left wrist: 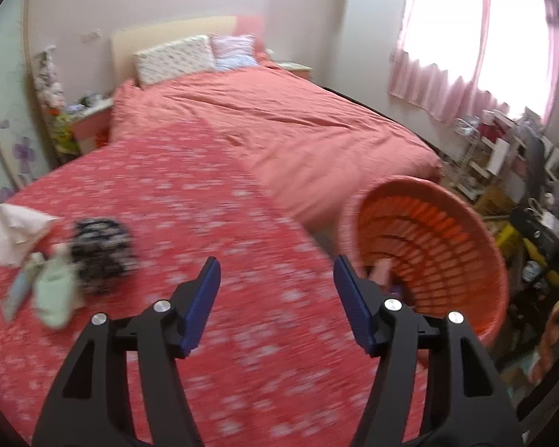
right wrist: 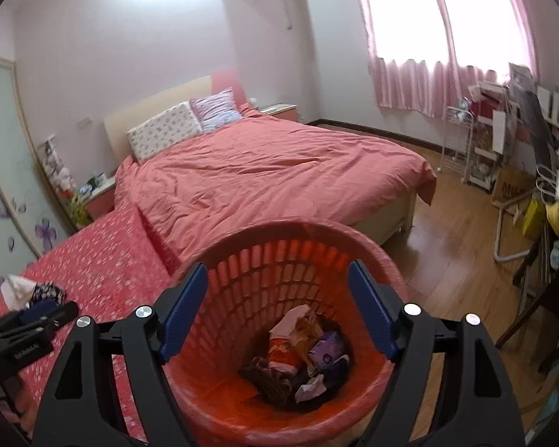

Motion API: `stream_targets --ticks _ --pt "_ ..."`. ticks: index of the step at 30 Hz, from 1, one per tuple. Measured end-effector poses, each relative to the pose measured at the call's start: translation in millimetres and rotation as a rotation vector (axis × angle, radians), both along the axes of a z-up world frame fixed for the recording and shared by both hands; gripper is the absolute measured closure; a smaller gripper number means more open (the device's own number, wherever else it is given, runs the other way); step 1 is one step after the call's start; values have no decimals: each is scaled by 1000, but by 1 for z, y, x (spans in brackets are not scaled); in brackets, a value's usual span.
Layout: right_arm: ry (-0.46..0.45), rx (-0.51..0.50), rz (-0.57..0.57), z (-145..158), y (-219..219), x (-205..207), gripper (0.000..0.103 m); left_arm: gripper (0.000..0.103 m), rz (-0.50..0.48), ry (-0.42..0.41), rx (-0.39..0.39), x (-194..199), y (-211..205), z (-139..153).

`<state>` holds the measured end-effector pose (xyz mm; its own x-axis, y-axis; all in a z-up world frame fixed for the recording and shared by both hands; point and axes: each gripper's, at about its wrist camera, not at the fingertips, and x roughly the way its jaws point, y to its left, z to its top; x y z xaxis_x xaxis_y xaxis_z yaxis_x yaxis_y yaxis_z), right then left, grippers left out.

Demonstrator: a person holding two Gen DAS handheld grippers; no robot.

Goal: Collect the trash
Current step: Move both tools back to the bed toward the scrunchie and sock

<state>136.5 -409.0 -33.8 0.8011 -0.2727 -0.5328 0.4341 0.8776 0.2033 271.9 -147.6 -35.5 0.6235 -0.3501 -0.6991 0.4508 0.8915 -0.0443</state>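
An orange slatted basket (right wrist: 290, 421) stands on the floor beside the red flowered bed (right wrist: 104, 264), with several wrappers (right wrist: 302, 350) lying at its bottom. My right gripper (right wrist: 277, 305) hangs above the basket mouth, open, nothing between its blue pads. My left gripper (left wrist: 277, 298) is open over the bed with the basket (left wrist: 477, 246) to its right. Trash lies on the bed at the left: a crumpled white tissue (left wrist: 11, 231), a black-and-white patterned packet (left wrist: 100, 253) and a pale green bottle (left wrist: 56, 290). In the right wrist view the left gripper (right wrist: 29, 324) reaches toward that pile (right wrist: 37, 290).
A second bed with a pink quilt (right wrist: 272, 175) and two pillows (right wrist: 182, 126) lies behind. Wooden floor (right wrist: 454, 231) runs right of the basket. Crowded shelves and a white cart (right wrist: 477, 141) stand under the curtained window; a nightstand (left wrist: 89, 123) sits at the far left.
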Motion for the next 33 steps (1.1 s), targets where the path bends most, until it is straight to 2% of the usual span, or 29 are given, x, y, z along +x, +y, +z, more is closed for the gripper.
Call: stream_targets --ticks 8,19,27,33 --pt "24 -3 130 5 52 20 26 31 164 -55 65 -6 92 1" --pt "80 -6 342 1 147 69 26 24 375 -43 67 -9 202 -7" --pt "125 40 459 -9 208 114 30 21 485 -33 45 -8 264 -12" --pt "143 21 499 -15 247 144 31 19 515 -23 24 -10 287 -13"
